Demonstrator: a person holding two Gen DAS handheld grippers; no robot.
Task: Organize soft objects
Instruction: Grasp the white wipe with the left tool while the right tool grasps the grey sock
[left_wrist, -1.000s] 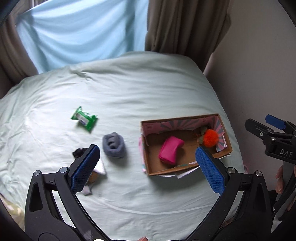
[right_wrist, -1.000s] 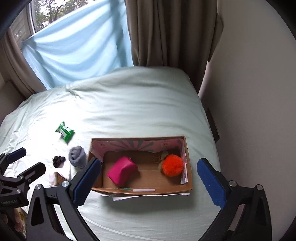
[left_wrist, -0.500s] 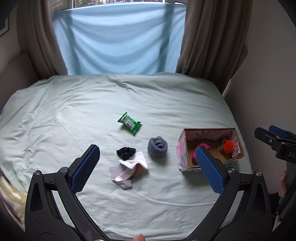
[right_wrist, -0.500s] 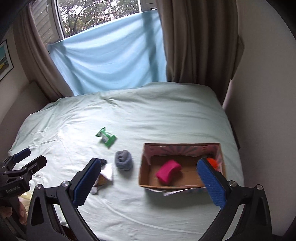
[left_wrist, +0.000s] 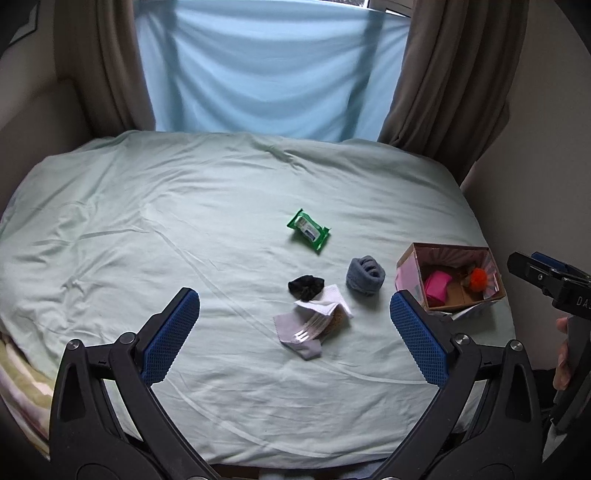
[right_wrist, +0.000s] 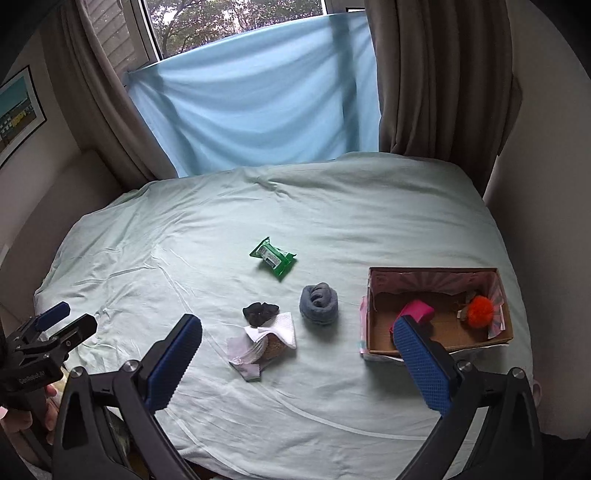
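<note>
Both tongs, left (left_wrist: 294, 334) and right (right_wrist: 297, 363), wide and empty above bed; grey sock roll (right_wrist: 318, 303) lies just left of box (right_wrist: 437, 345) (pinch across its middle, judged easiest)

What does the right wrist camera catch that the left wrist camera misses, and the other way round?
Only the right wrist view shows trees through the window, a framed picture on the wall, and the left hand-held gripper at its edge.

Only the left wrist view shows the right hand-held gripper at its edge, and a striped blanket at the bed's near corner.

Both show the bed sheet, green packet, grey rolled sock, black scrunchie, napkin pile, and the cardboard box holding a pink item and an orange pompom.
</note>
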